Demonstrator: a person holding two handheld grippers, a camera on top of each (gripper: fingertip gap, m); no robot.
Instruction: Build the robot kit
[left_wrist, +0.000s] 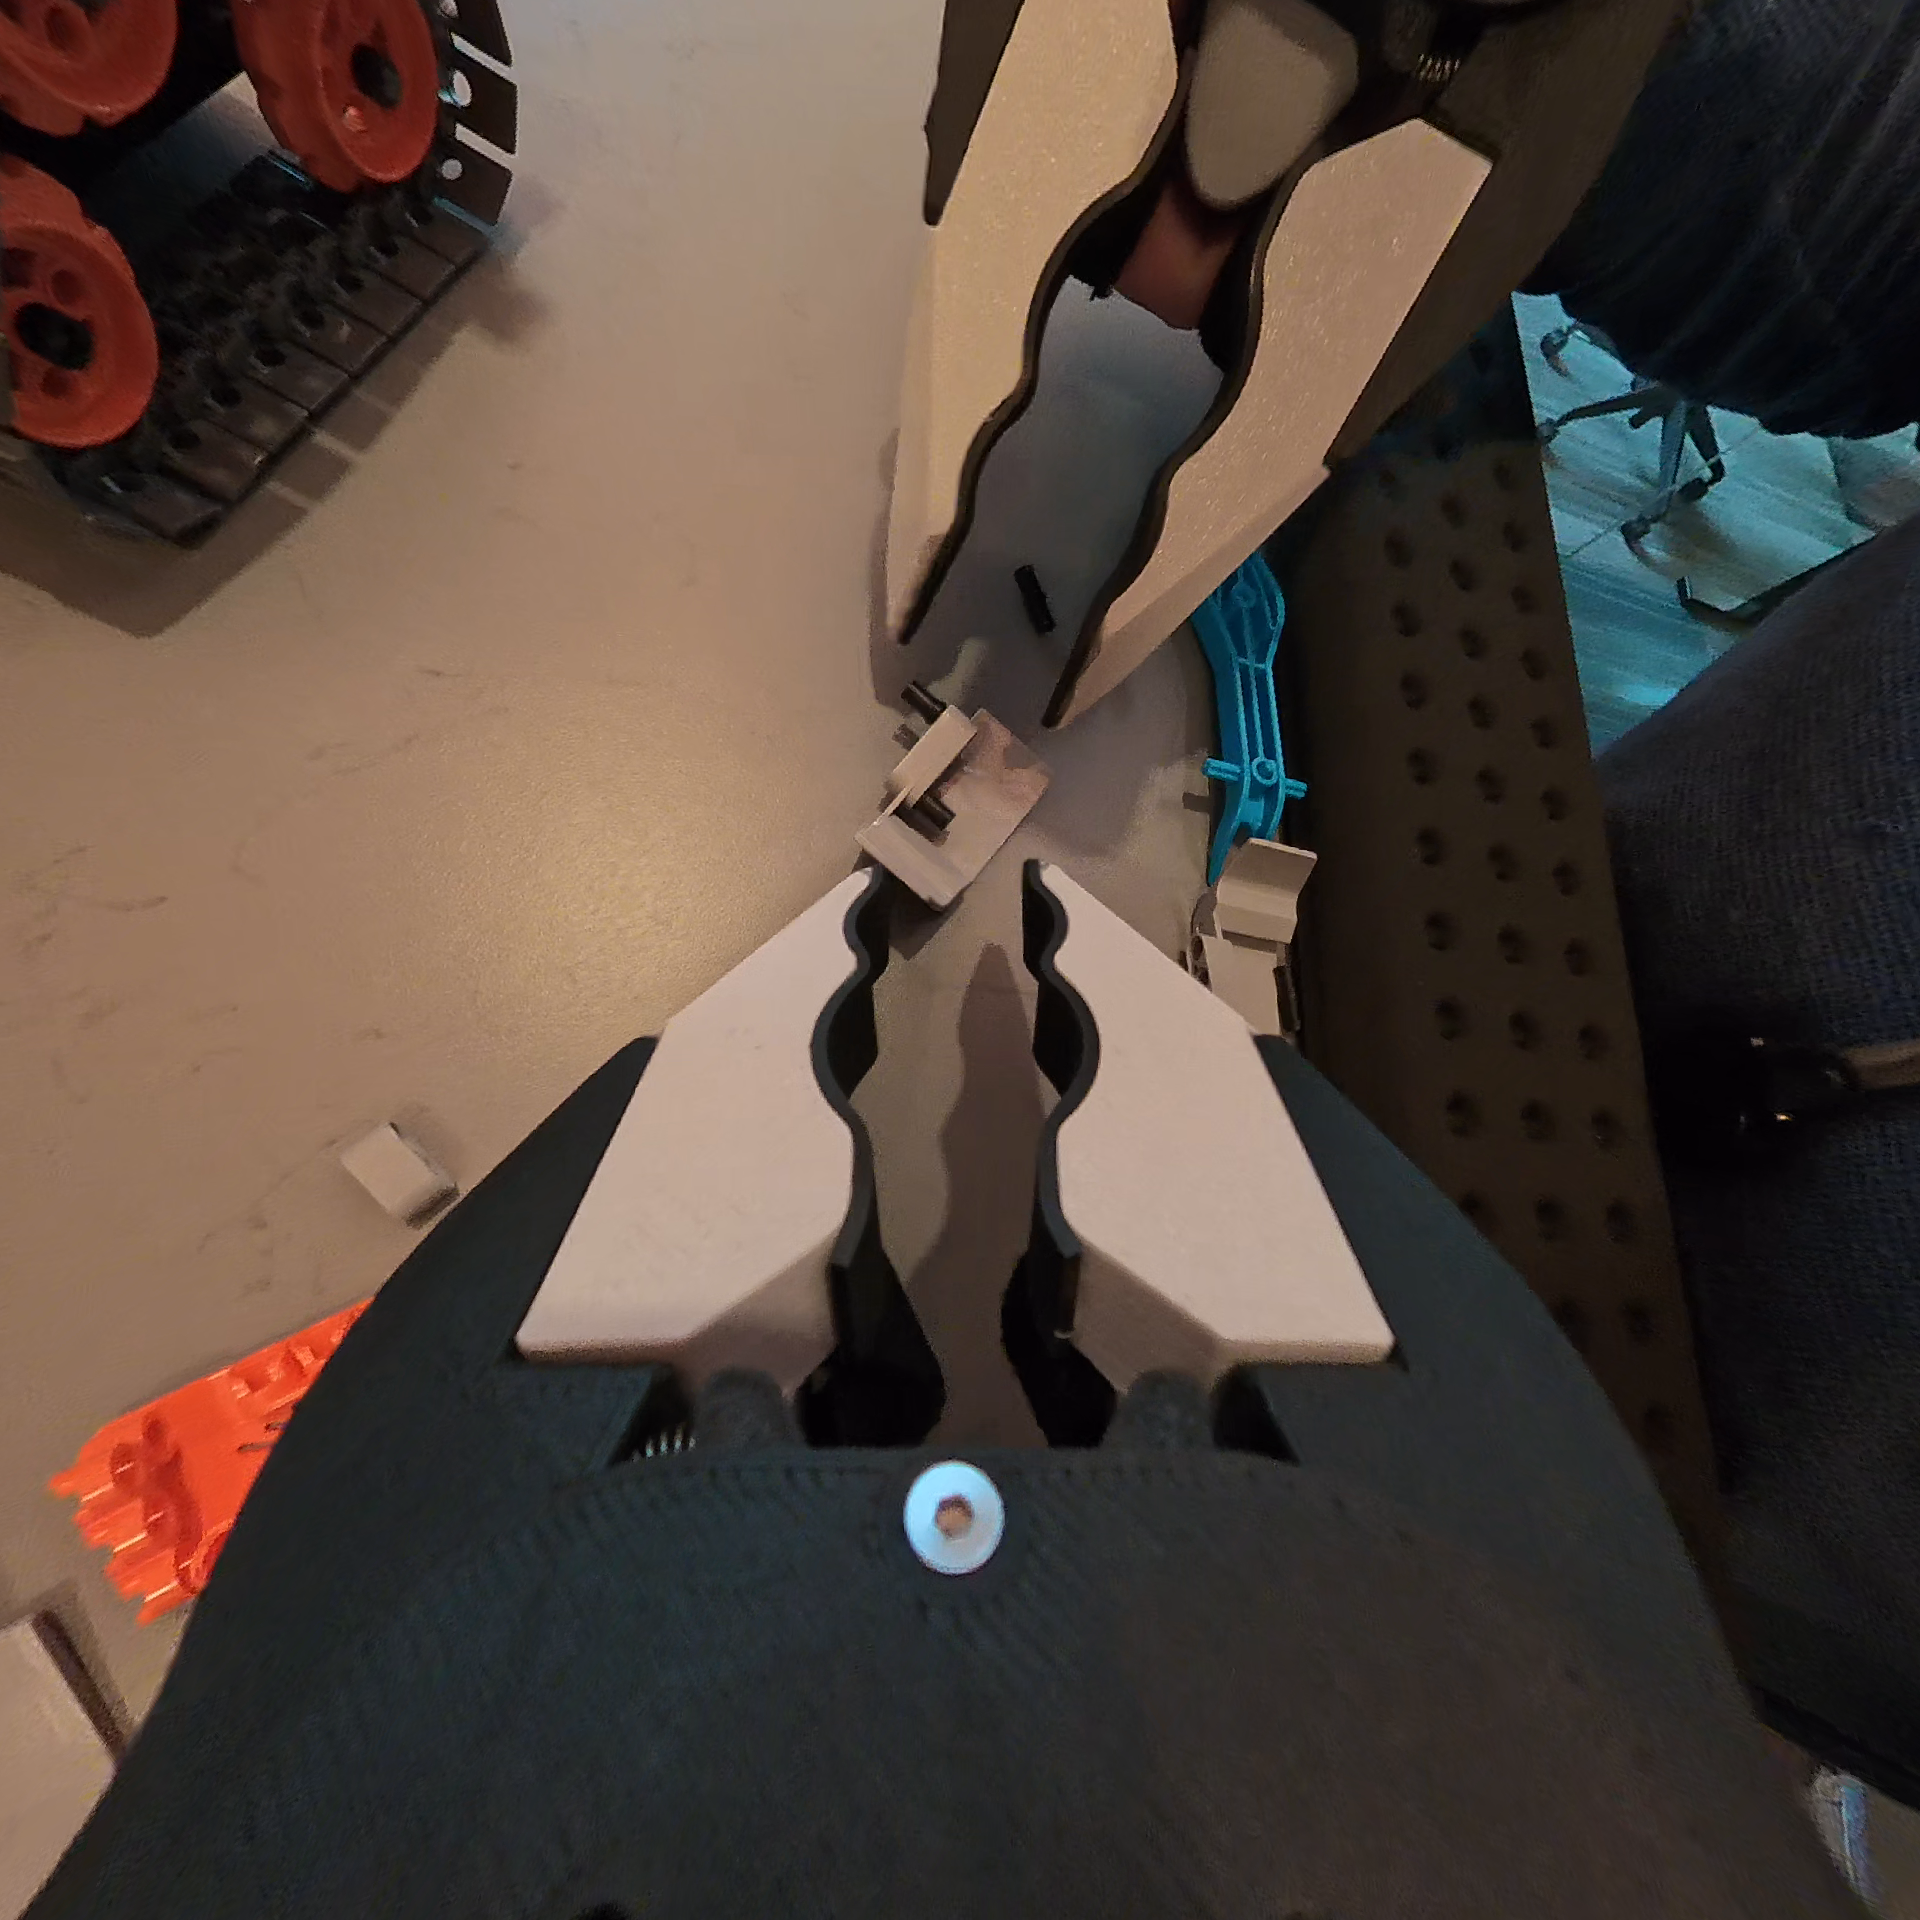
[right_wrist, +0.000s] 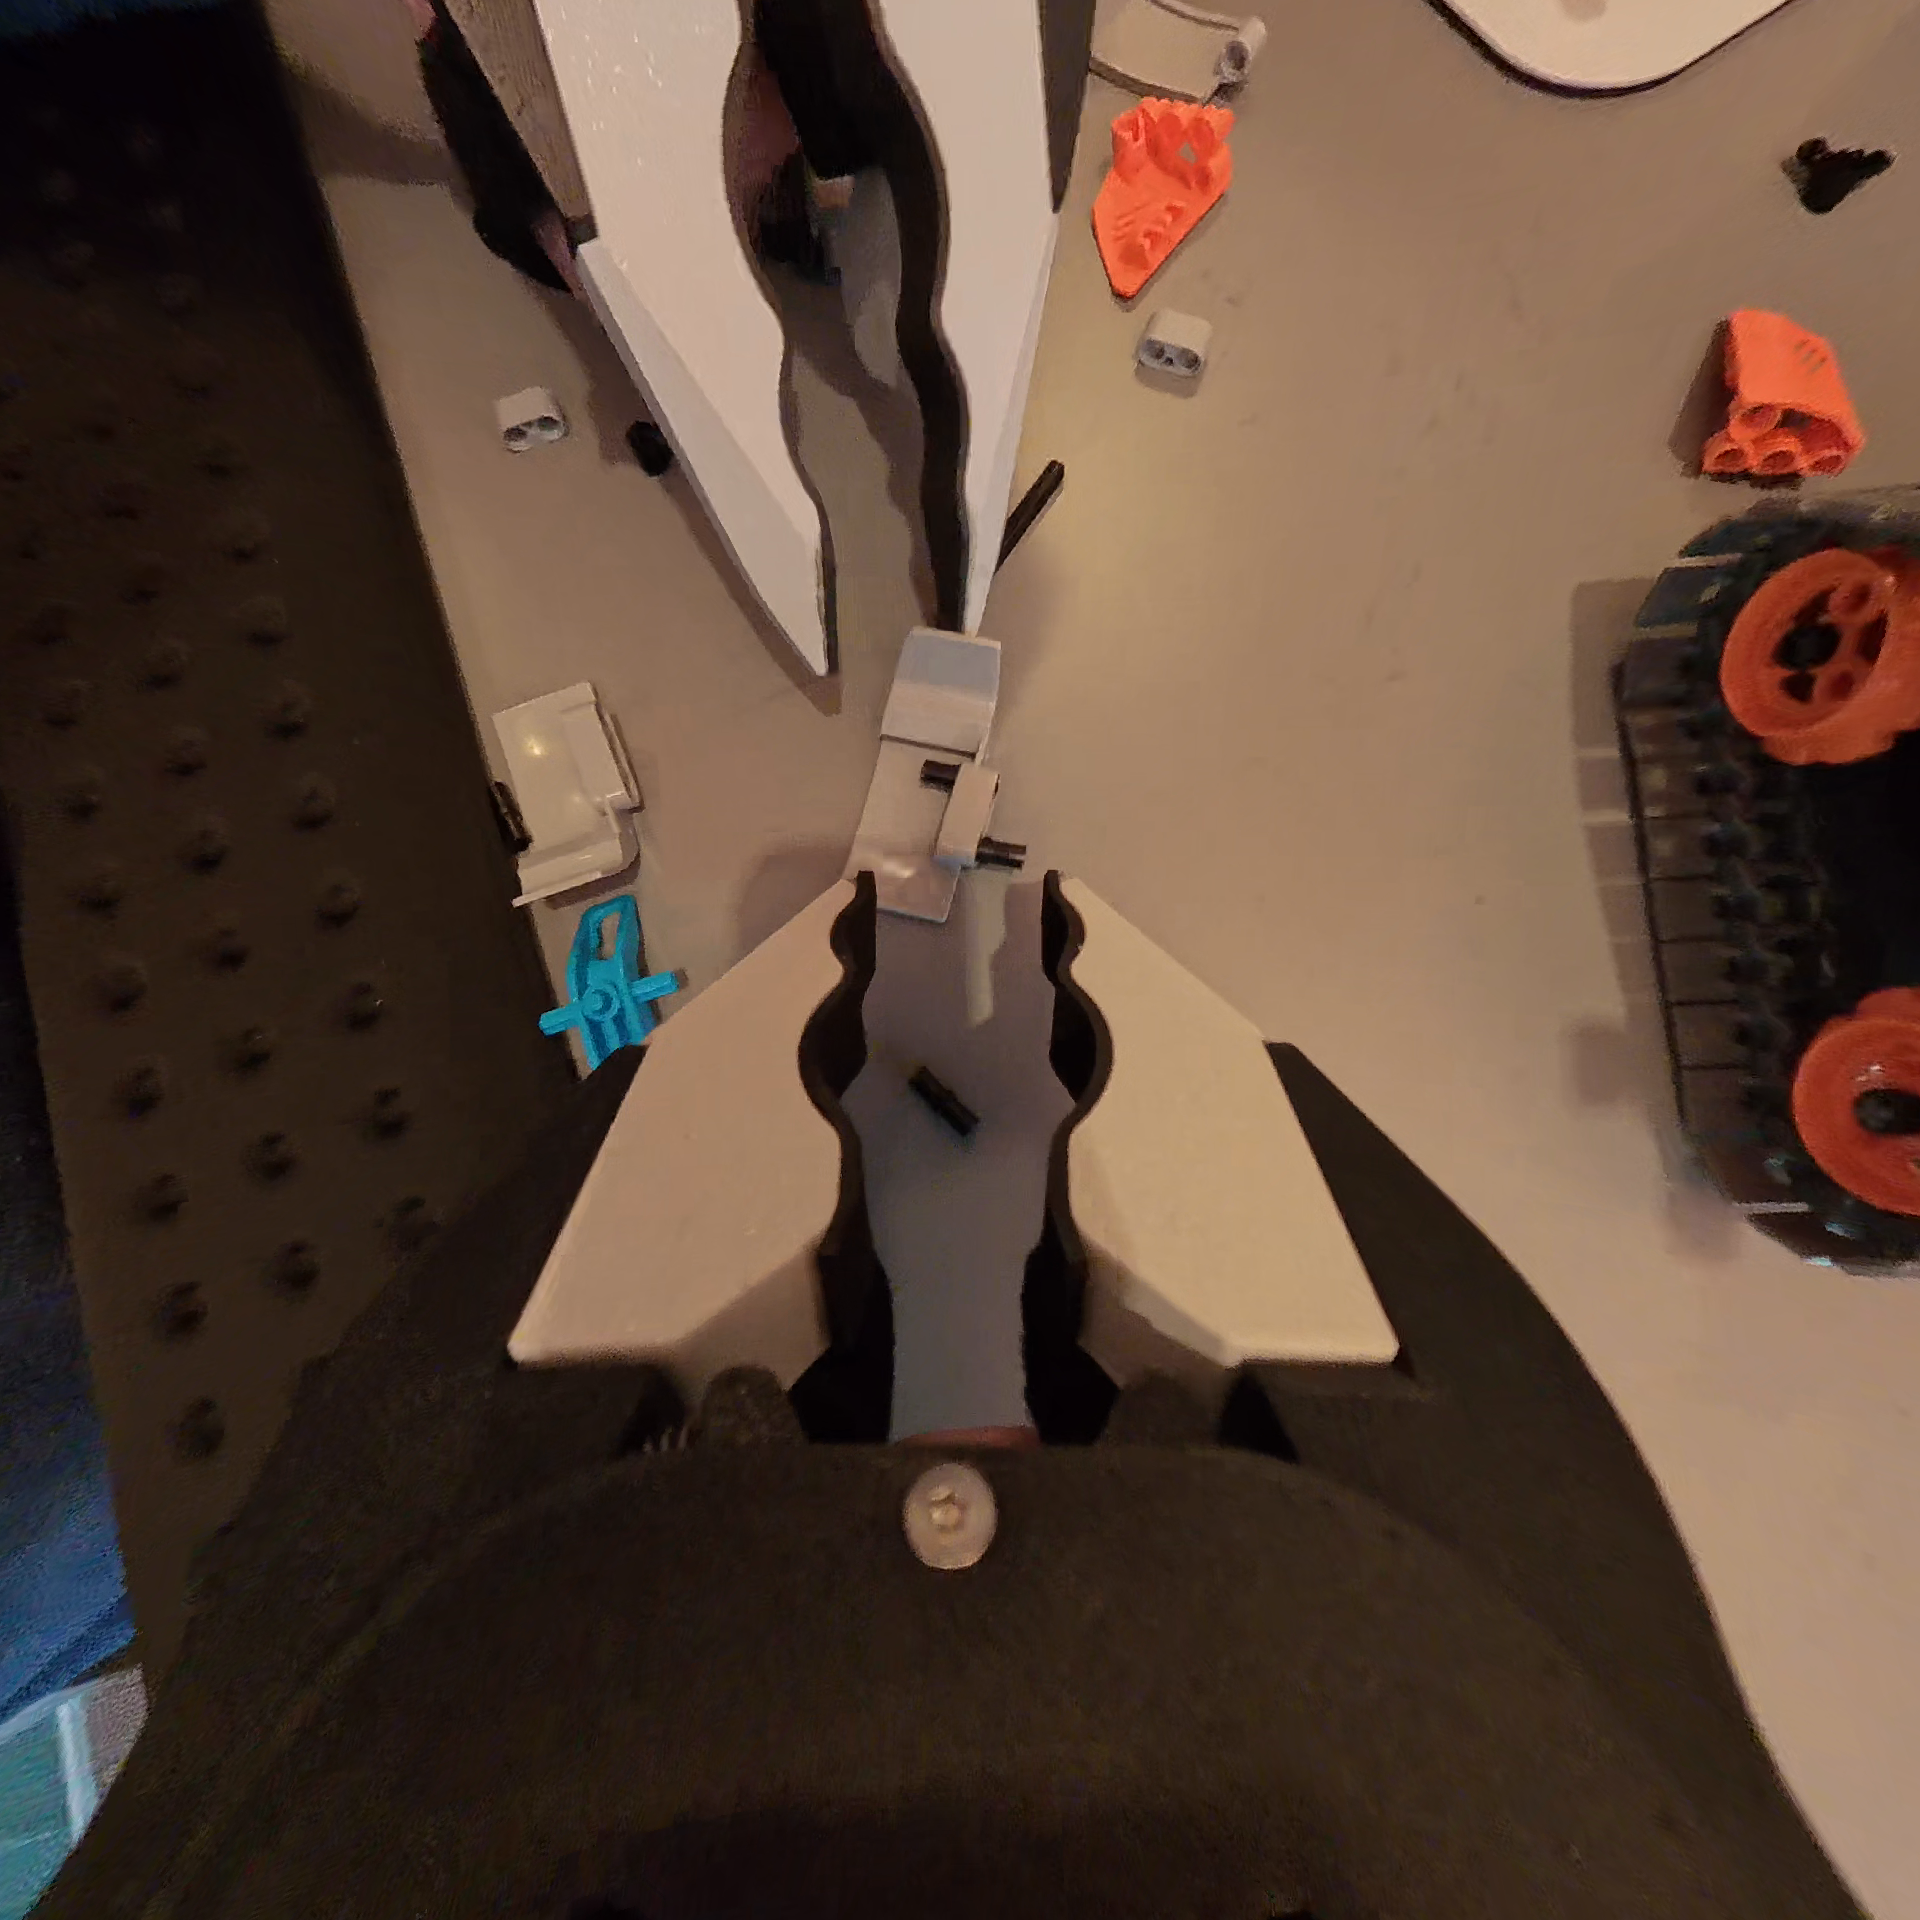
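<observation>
A small grey brick assembly with black pins (left_wrist: 951, 810) lies on the table between the two grippers, which point at each other. My left gripper (left_wrist: 951, 883) is open, and its left fingertip (left_wrist: 864, 891) is at the assembly's near corner. My right gripper (right_wrist: 956, 883) is open, and the assembly (right_wrist: 935, 769) lies just beyond its tips. A loose black pin (right_wrist: 942, 1101) lies on the table between the right gripper's fingers; it also shows in the left wrist view (left_wrist: 1036, 600). Each view shows the other gripper, the right one (left_wrist: 987, 670) and the left one (right_wrist: 888, 644).
A tracked vehicle with orange wheels (right_wrist: 1787, 883) stands to one side. A grey panel (right_wrist: 566, 790) and a blue part (right_wrist: 608, 987) lie by a black studded mat (right_wrist: 208, 727). Orange parts (right_wrist: 1164, 197), small grey connectors (right_wrist: 1174, 348) and a black axle (right_wrist: 1034, 509) lie scattered. Left tips to right tips: about 5 cm. From the right gripper's tips to the loose black pin (right_wrist: 942, 1101) is close to 4 cm. Look for it in the left wrist view (left_wrist: 1030, 604) too.
</observation>
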